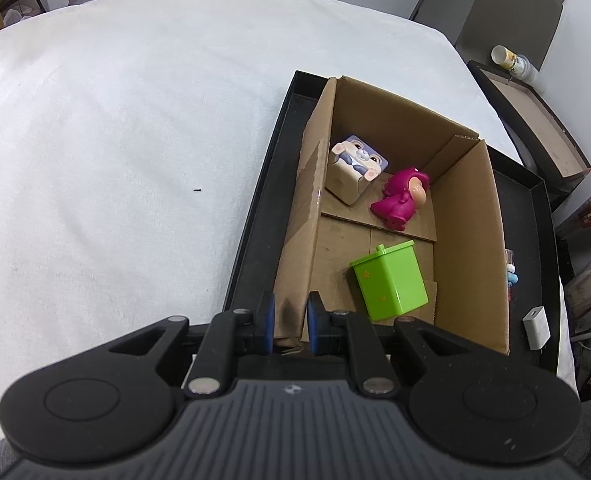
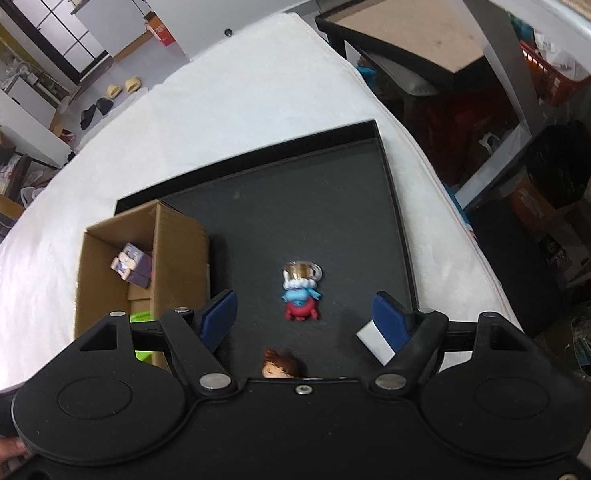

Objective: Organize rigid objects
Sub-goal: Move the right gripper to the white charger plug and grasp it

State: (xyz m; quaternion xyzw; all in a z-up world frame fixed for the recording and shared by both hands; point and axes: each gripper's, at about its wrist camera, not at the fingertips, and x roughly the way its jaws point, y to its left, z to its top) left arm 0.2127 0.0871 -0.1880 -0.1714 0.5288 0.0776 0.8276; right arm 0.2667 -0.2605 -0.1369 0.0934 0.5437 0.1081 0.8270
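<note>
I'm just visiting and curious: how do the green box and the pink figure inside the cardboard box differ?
The green box is a square, flat-sided container with a lid and small stars; the pink figure is a rounded character toy. The green box looks larger than the pink figure. The green box lies nearer the left gripper, the pink figure farther in, beside a bunny cube. Both rest tipped over on the cardboard box floor.

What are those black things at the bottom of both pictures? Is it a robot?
No robot. A person holds a grabbing tool in each hand, each with a camera looking along its fingers. The left claw is pinching the edge of a cardboard box holding a green bin, a pink figure and a bunny cube. The right claw is open, holding nothing, above a little blue and red toy on the black tray.
</note>
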